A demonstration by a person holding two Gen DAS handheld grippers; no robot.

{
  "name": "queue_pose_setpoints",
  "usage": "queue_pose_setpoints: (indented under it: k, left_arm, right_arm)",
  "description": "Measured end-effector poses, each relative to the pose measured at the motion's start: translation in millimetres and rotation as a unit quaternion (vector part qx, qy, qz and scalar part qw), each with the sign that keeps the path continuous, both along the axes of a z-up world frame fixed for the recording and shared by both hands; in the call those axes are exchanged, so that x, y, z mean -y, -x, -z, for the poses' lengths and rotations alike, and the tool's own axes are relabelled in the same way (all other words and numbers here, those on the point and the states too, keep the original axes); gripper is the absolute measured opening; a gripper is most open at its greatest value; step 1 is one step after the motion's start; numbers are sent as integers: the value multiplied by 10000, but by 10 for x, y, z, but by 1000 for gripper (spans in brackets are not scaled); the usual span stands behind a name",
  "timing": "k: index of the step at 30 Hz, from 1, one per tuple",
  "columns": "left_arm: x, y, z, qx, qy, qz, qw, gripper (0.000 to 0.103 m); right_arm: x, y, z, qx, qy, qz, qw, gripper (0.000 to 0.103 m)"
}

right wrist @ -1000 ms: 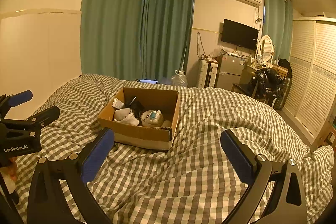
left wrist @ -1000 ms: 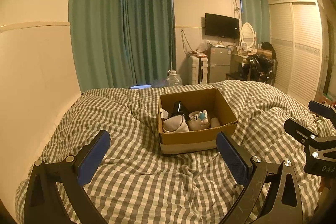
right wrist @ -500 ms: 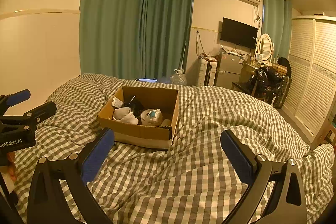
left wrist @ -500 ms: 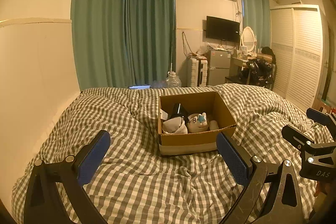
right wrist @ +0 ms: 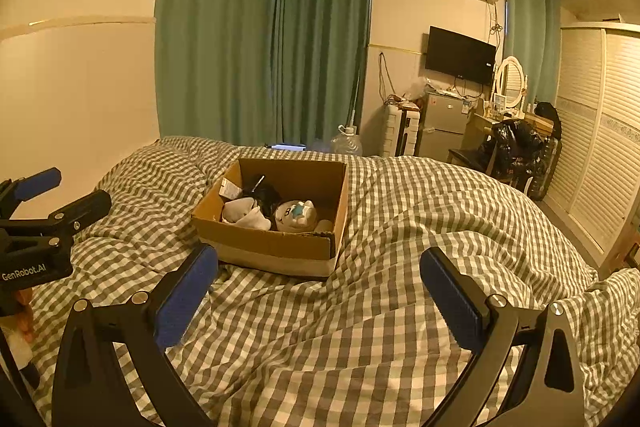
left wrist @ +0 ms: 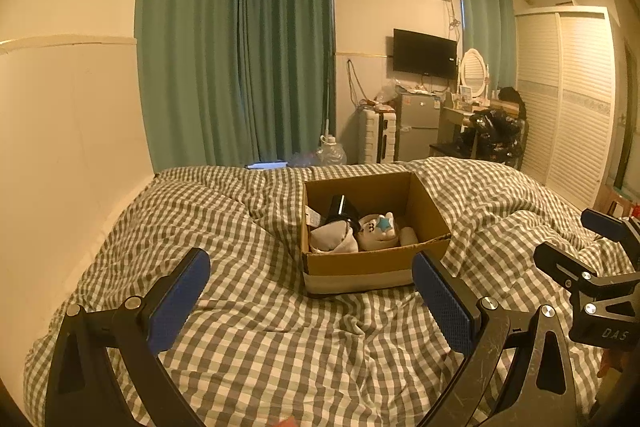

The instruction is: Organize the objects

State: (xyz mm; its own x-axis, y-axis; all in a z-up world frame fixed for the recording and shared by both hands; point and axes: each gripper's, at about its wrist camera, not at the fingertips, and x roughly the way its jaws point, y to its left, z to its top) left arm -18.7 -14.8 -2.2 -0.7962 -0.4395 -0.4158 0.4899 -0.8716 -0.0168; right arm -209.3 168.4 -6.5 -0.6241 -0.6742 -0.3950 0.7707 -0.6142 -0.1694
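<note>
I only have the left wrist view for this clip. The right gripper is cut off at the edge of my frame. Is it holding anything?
Observer: No. In the right wrist view the right gripper is wide open, with only the grey-and-white checked quilt between its blue pads.
Operator: My own camera shows just the left gripper's fingers. Is there anything on its body?
Observer: Yes. From the right wrist view the left gripper is seen side-on at the left edge, and its black body carries white lettering that reads GenRobot.AI.
</note>
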Motion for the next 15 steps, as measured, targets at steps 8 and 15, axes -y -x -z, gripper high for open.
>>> queue_pose_setpoints:
  k: [8,15]
  left_arm:
    - [-16,5,1,51,44,11,10000,103]
    - [8,10,7,100,-12,-36,9999,103]
  right_arm:
    - [2,8,-6,-39,-27,40,10000,102]
    - [27,-5,-6,-61,-88,23,9999,102]
